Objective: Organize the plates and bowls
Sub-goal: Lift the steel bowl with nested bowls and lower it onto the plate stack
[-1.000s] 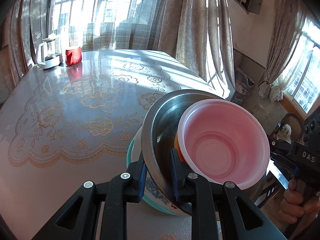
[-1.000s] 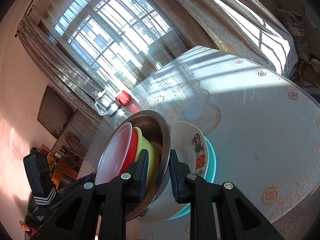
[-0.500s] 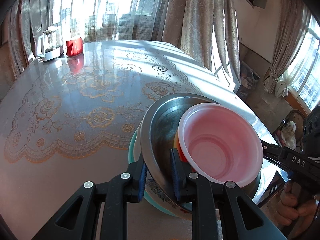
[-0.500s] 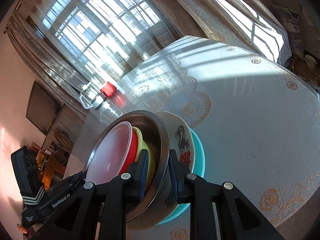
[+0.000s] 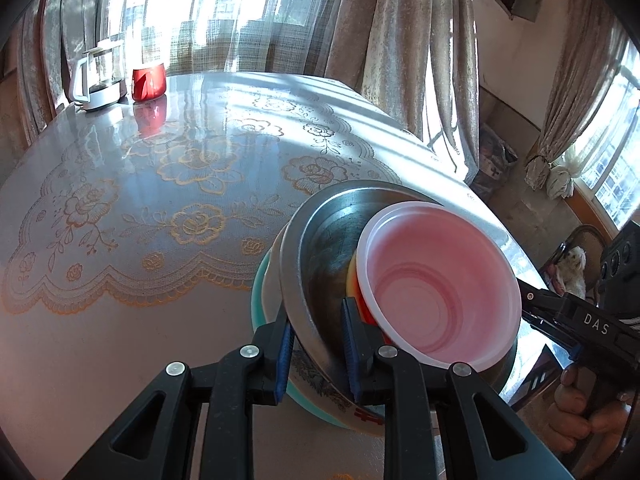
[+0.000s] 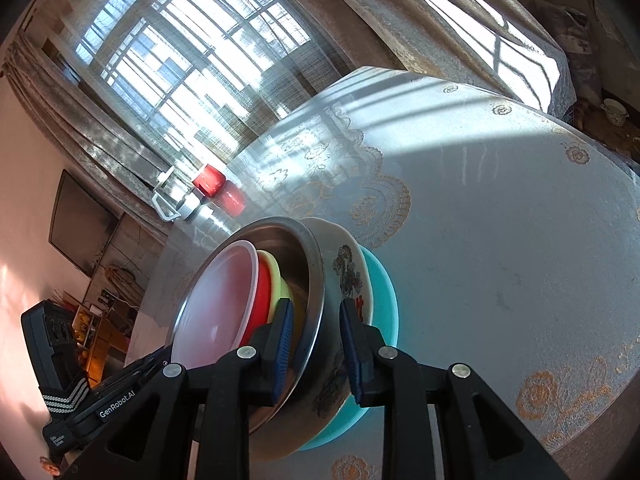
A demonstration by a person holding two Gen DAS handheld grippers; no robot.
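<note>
A steel bowl (image 5: 320,248) (image 6: 312,280) holds nested bowls: pink (image 5: 436,292) (image 6: 220,304) on top, then red (image 6: 262,284) and yellow (image 6: 280,280). The steel bowl now sits in a white patterned ceramic bowl (image 6: 348,276) (image 5: 320,384) on a teal plate (image 6: 384,300) (image 5: 256,304). My left gripper (image 5: 316,344) straddles the steel bowl's near rim, its jaws slightly parted. My right gripper (image 6: 314,348) straddles the opposite rim, with a gap beside the outer finger.
A round table with a lace-pattern cloth (image 5: 160,200) (image 6: 500,220). A glass kettle (image 5: 96,76) (image 6: 176,200) and a red cup (image 5: 149,82) (image 6: 208,180) stand at its far edge. Curtains and windows are behind. The stack is near the table's edge.
The steel bowl with its nested bowls came down into the white ceramic bowl. Both grippers' jaws have widened a little around the rim.
</note>
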